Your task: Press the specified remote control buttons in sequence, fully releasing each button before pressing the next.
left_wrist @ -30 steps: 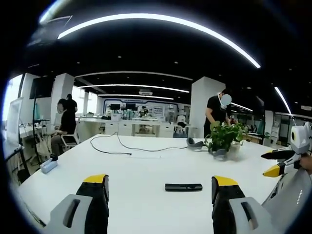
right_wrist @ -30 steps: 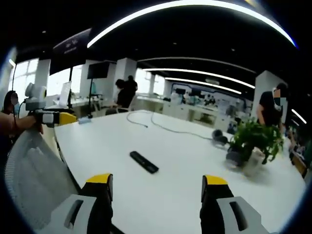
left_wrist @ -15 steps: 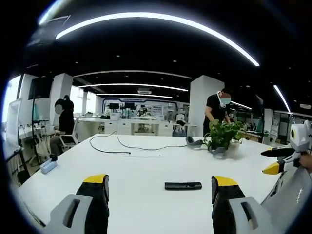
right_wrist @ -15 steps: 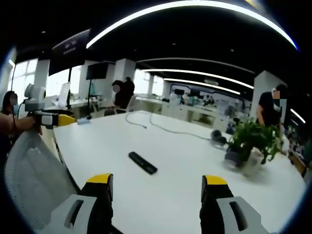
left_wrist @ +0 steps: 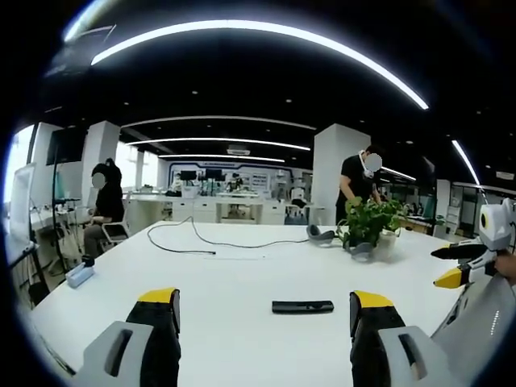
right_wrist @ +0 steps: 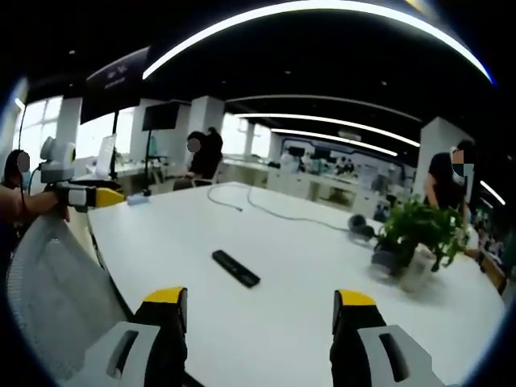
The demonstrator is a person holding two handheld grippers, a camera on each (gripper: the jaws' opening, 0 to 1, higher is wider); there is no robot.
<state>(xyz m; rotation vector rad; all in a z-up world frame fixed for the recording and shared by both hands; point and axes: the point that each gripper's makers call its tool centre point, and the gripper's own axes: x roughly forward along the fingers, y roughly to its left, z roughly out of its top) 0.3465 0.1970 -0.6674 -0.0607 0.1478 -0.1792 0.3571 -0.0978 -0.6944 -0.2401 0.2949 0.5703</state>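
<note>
Black remote [left_wrist: 302, 306] flat on white worktop [left_wrist: 226, 282], untouched. Left hand-held gripper [left_wrist: 264, 322], right hand-held gripper [right_wrist: 258, 322]: jaws apart, empty. Step: approach. Next: descend onto first button.

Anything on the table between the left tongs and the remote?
No. In the left gripper view, bare white table lies between the left tongs and the black remote; the potted plant stands beyond the remote.

I counted one black remote control [left_wrist: 302, 306] on the white surface [left_wrist: 234, 282], one potted plant [left_wrist: 370, 228], one headset [left_wrist: 321, 235], one loose black cable [left_wrist: 201, 240], and my two hand-held grippers, left [left_wrist: 264, 322] and right [right_wrist: 256, 322].
</note>
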